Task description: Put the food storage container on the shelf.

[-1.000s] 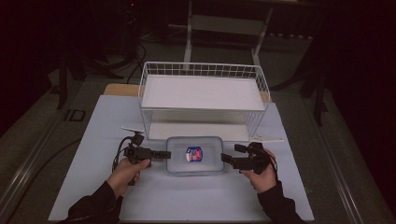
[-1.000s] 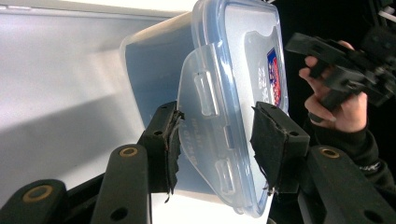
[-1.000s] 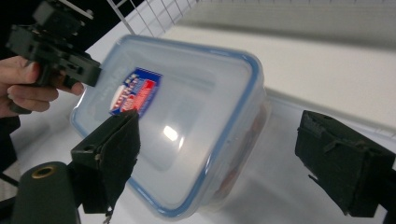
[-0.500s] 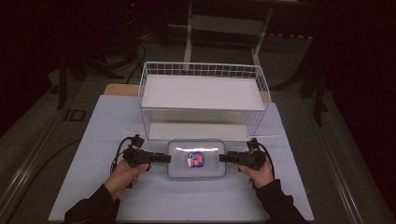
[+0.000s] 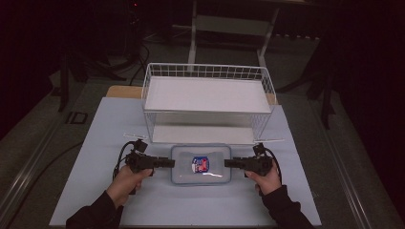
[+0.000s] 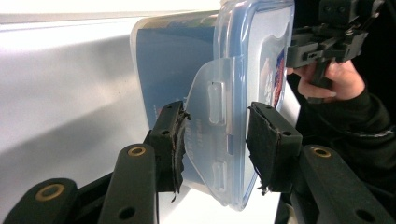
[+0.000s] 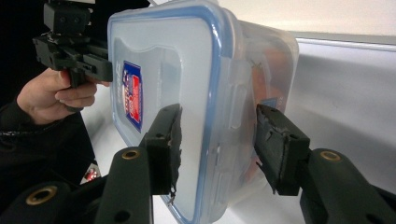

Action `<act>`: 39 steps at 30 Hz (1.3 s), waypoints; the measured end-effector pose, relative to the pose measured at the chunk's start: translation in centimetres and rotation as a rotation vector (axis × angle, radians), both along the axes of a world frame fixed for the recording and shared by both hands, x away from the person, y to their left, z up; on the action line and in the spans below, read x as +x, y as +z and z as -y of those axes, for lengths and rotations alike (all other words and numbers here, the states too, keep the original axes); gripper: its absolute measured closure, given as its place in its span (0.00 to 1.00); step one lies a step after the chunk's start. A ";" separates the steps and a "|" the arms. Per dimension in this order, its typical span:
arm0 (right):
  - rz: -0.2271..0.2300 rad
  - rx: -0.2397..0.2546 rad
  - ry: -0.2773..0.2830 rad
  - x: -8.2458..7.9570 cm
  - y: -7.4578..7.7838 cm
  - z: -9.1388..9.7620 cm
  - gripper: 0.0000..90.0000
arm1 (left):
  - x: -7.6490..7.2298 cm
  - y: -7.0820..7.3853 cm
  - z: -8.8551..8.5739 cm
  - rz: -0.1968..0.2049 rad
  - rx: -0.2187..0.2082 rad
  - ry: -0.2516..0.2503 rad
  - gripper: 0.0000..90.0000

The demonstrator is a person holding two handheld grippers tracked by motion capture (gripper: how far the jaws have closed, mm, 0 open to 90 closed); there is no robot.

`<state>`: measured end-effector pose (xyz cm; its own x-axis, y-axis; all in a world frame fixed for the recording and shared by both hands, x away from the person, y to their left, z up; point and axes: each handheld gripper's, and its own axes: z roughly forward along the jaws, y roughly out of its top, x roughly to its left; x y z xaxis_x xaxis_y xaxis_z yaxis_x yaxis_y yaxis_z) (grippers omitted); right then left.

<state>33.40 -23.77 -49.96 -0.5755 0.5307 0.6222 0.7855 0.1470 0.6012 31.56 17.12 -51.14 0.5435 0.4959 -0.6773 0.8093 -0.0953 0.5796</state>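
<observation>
High view: we clamp our left gripper (image 5: pixel 171 163) on the box (image 5: pixel 201 164), our right gripper (image 5: pixel 227 163), just closing, straddles it unpressed; lifting remains.

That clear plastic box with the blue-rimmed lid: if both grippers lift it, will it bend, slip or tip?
The plastic box looks stiff, a moulded shell with a clipped lid, so it probably won't flex. Its glossy walls may be slippery against the pads. It sits low and flat, so it is unlikely to tip, and held at both ends it should stay level.
</observation>
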 end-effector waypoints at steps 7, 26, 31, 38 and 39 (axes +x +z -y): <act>0.045 -0.023 -0.008 -0.1 0.7 0.4 0.58 | 0.0 0.4 0.8 0.034 0.007 0.007 0.63; 0.184 -0.030 -0.032 2.7 3.0 1.9 0.58 | 3.1 2.1 2.7 0.181 0.016 0.048 0.62; 0.210 -0.025 -0.044 3.8 3.0 2.4 0.58 | 4.1 2.1 3.3 0.199 0.014 0.067 0.62; 0.249 -0.020 -0.081 4.9 3.1 2.6 0.58 | 5.0 1.8 3.7 0.251 0.011 0.098 0.61; 0.252 -0.017 -0.084 5.0 3.1 2.6 0.58 | 5.2 1.7 3.8 0.259 0.014 0.108 0.61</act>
